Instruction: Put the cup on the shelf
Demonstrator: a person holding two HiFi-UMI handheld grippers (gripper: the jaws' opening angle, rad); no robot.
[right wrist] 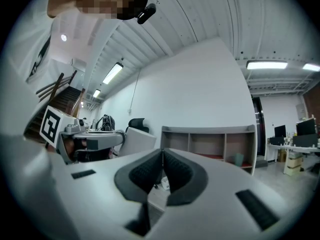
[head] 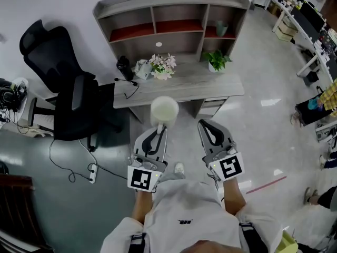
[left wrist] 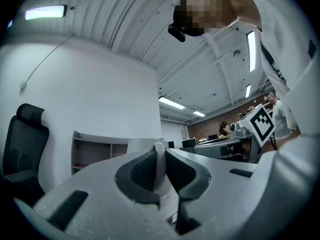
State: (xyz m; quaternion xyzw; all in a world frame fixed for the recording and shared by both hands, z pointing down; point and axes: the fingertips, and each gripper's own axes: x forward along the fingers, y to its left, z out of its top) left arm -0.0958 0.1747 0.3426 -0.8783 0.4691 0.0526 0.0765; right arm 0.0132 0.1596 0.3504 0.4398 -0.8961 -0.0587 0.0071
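A pale cream cup (head: 164,110) hangs in the air in front of the desk, with my left gripper (head: 160,126) shut on its wall. In the left gripper view the cup's thin wall (left wrist: 159,160) is pinched between the dark pads, and the cup's body (left wrist: 142,145) rises behind them. My right gripper (head: 203,122) is beside it, shut with nothing in it; its pads meet (right wrist: 162,154). The grey shelf unit (head: 174,19) with open compartments stands on the back of the desk, ahead of both grippers (right wrist: 210,144).
The grey desk (head: 189,86) carries a flower pot (head: 163,66), a green plant (head: 217,60) and a dark object with a cable (head: 123,66). A green cup (head: 221,29) sits in the right shelf compartment. A black office chair (head: 63,83) stands at the left.
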